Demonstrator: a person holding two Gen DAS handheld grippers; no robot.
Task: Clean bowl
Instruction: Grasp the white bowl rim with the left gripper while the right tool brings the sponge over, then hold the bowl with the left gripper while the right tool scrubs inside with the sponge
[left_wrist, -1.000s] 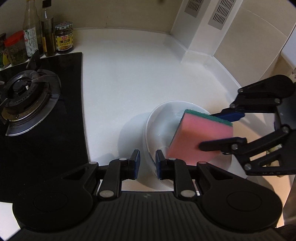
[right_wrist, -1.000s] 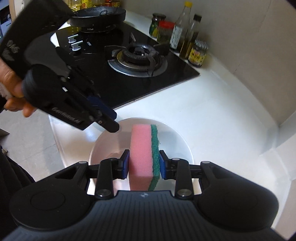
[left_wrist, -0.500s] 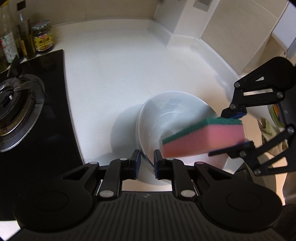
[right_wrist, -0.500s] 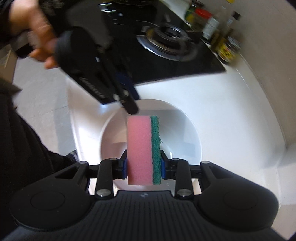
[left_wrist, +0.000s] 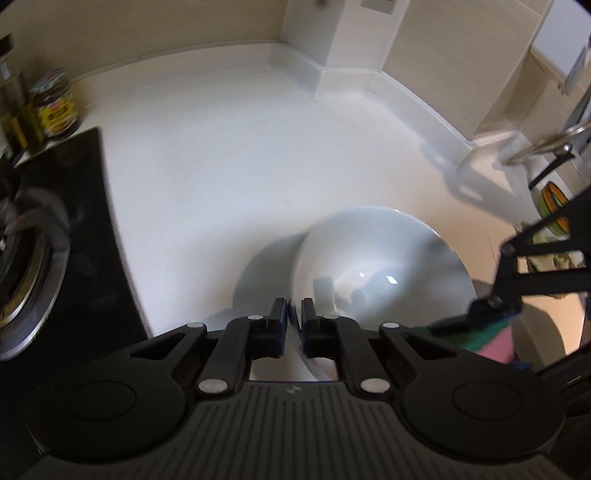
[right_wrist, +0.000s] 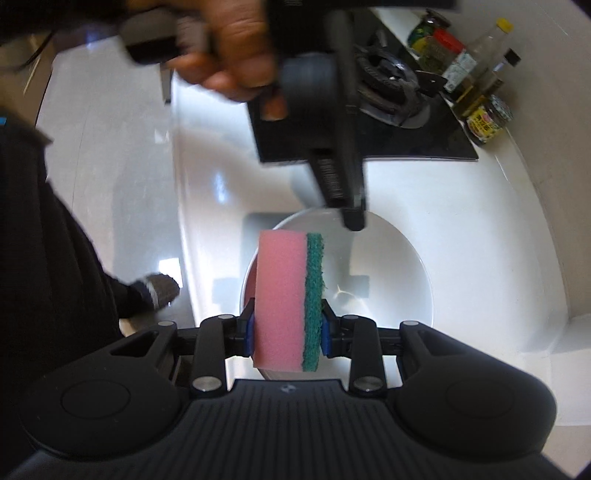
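The left gripper (left_wrist: 294, 314) reaches forward over the front edge of the white counter (left_wrist: 229, 155), its fingers drawn almost together and pinching the near rim of the white bowl (left_wrist: 384, 254), which sits near the counter's front edge, to the right of the black hob (left_wrist: 85, 229). From the right wrist view, this left gripper (right_wrist: 352, 219) comes down from above with the person's left hand (right_wrist: 236, 48) wrapped round its handle, blurred, its tip meeting the bowl's (right_wrist: 399, 280) far rim. The right gripper (right_wrist: 287, 325) is held over the near side of the bowl, its fingers closed partway onto a pink sponge (right_wrist: 282, 299) with a green scouring face turned right; the sponge stands on edge between the blue pads (right_wrist: 325, 336). In the left view that sponge (left_wrist: 495, 341) shows only as a blurred pink and green corner beyond the bowl's right rim. At the hob's back corner stand bottles (right_wrist: 476, 70) and a jar (right_wrist: 487, 120) with a yellow label whose writing is too blurred to read.
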